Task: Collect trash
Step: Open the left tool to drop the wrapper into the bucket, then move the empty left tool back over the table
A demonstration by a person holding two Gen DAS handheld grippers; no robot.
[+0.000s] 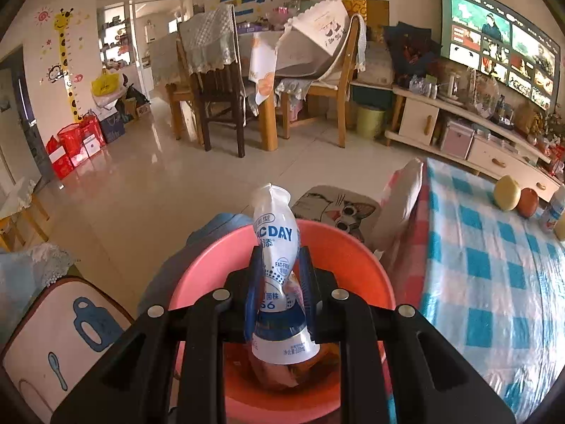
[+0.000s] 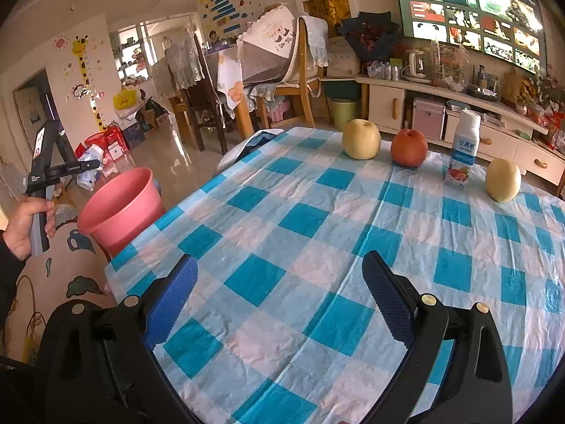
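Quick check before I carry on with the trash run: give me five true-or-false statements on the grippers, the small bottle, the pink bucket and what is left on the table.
1. The left gripper is shut on a small white bottle. True.
2. That bottle hangs over the pink bucket. True.
3. The right gripper holds a piece of fruit. False: its jaws stand open over bare checked tablecloth, with nothing between them.
4. The pink bucket stands on the table. False: it stands beside the table, its rim below the table's edge.
5. A tall white bottle stands upright on the table beside a red apple. True.
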